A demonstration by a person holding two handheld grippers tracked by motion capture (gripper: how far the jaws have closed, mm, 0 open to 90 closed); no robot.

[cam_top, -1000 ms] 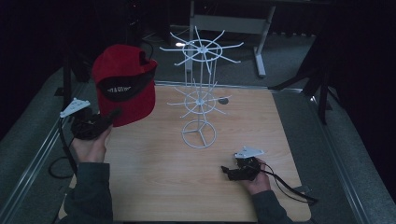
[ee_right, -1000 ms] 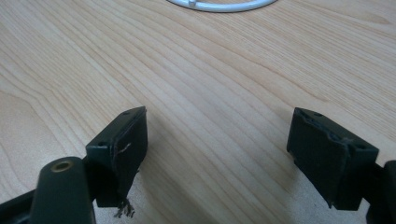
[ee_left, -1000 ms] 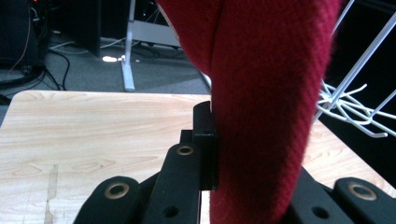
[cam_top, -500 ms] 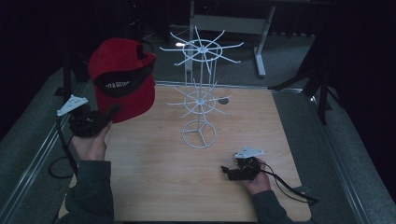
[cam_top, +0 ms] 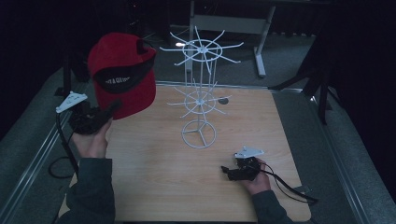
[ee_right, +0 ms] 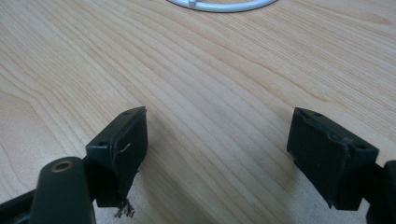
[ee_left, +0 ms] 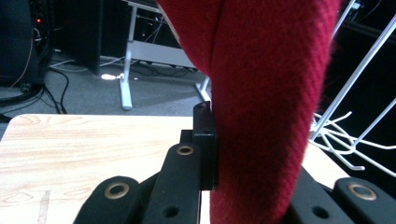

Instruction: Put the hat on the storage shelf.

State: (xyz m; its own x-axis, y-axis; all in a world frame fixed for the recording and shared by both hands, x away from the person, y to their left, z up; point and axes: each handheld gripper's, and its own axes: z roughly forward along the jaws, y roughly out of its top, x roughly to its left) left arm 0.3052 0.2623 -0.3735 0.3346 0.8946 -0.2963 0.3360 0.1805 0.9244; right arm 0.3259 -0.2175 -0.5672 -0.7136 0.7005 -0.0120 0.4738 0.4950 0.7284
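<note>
A red knit cap (cam_top: 122, 70) with a black band hangs in the air at the left, above the table's left edge. My left gripper (cam_top: 111, 108) is shut on its lower rim. In the left gripper view the red fabric (ee_left: 266, 93) stands pinched between the black jaws, with one pad (ee_left: 205, 144) pressed on its left side. A white wire display stand (cam_top: 201, 88) with two tiers of hooks rises from the middle of the wooden table (cam_top: 154, 186), to the right of the cap. My right gripper (cam_top: 227, 171) rests low near the front right, open, with bare wood between its pads (ee_right: 123, 144).
The stand's round white base (cam_top: 199, 134) sits on the table, and its rim (ee_right: 219, 5) shows just ahead of the right gripper. Cables trail from both grippers. A grey metal frame and desk legs (cam_top: 261, 42) stand beyond the table's far edge.
The left gripper has lifted the red cap slightly up and to the left. The right gripper has stayed where it was.
</note>
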